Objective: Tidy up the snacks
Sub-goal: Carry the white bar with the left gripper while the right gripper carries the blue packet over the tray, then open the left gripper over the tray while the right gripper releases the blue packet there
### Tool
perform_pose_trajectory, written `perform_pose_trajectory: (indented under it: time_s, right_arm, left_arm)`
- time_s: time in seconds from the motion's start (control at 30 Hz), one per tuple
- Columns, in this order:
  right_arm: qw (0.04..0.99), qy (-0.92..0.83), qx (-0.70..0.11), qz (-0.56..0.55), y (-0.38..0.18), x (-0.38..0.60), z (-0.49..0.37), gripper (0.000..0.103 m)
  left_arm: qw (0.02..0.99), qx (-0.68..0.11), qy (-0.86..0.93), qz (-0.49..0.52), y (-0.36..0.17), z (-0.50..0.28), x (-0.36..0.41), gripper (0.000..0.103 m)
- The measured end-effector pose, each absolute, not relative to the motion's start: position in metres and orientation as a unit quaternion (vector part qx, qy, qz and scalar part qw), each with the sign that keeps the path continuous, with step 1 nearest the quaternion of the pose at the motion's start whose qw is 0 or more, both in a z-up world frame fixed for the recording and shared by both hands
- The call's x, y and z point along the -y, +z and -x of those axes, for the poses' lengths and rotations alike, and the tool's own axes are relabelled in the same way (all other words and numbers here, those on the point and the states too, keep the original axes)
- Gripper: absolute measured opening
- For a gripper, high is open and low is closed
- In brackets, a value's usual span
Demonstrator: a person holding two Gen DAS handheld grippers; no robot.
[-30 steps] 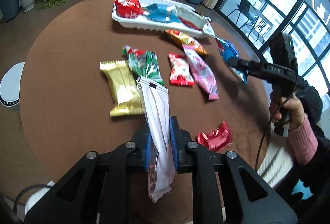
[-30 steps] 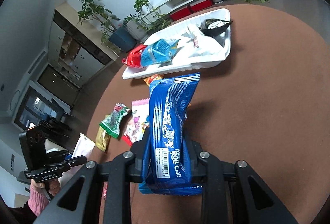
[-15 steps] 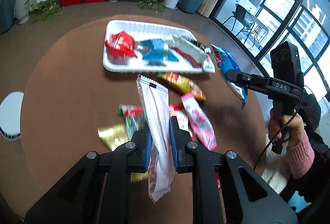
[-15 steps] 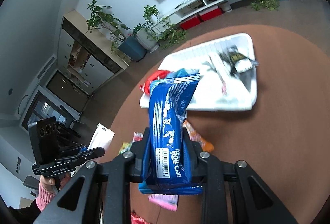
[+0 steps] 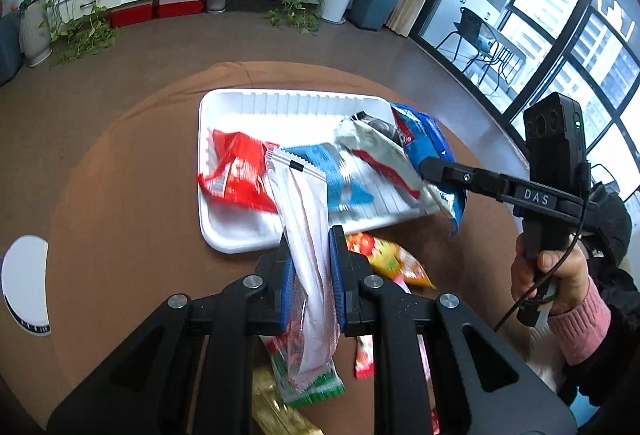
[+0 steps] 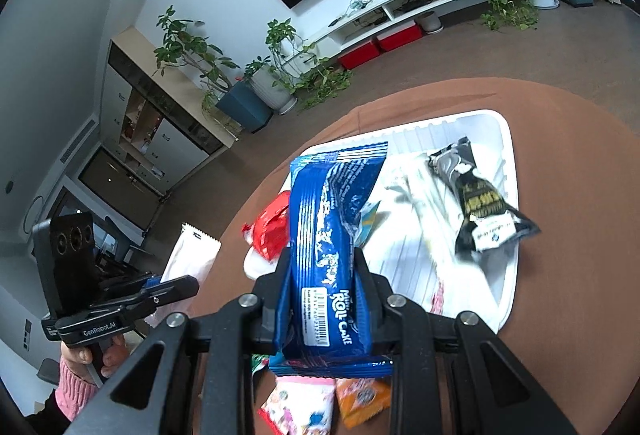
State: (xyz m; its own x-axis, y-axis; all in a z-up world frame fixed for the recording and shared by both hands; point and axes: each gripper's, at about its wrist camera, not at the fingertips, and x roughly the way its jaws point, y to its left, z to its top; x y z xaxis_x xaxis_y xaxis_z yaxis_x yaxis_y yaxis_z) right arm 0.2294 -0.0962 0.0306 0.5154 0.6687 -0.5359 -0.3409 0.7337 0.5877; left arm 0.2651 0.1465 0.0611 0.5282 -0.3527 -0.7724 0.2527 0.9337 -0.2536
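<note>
Living room, TV wall, plants, round brown surface (image 5: 120,195) with a white tray (image 5: 224,239) at the far side. Left tongs (image 5: 310,255) clamped on a white packet (image 5: 304,211), held upright, its top edge over the tray's near rim. Right tongs (image 6: 320,275) clamped on a blue roll-cake pack (image 6: 328,227), held over the tray's left end in the right view. In the tray: red pack (image 5: 236,171), light-blue pack (image 5: 340,175), silver pack (image 5: 376,151), black pack (image 6: 476,203). Loose on the surface near the tray's front edge: orange-yellow pack (image 5: 388,255); below the tongs a green-edged pack (image 5: 316,387), gold pack (image 5: 276,411), pink pack (image 6: 300,403). Both hands in pink sleeves grip the handles; right hand (image 5: 552,275) seen from the left view.
</note>
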Motion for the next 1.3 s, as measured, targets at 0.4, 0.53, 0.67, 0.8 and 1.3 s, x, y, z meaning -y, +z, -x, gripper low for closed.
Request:
perform_pose_trajectory:
  time_s: [0.4, 0.53, 0.67, 0.8, 1.3]
  right_arm:
    - [0.848, 0.290, -0.396, -0.197, 0.018, 0.088, -0.256, 0.029]
    - [0.848, 0.290, -0.398, -0.196, 0.013, 0.087, -0.261, 0.029]
    - [0.849, 0.286, -0.400, -0.192, 0.012, 0.084, -0.268, 0.029]
    - [0.855, 0.282, -0.396, -0.180, 0.014, 0.077, -0.267, 0.029]
    - [0.875, 0.264, -0.381, -0.142, 0.017, 0.066, -0.262, 0.038]
  left_arm:
    - [0.870, -0.461, -0.169, 0.044, 0.056, -0.322, -0.131, 0.014]
    - [0.869, -0.464, -0.166, 0.048, 0.052, -0.343, -0.127, 0.014]
    - [0.867, -0.470, -0.162, 0.042, 0.045, -0.363, -0.123, 0.014]
    - [0.866, -0.474, -0.155, 0.043, 0.037, -0.385, -0.122, 0.014]
    - [0.877, -0.467, -0.106, 0.027, 0.011, -0.436, -0.123, 0.017]
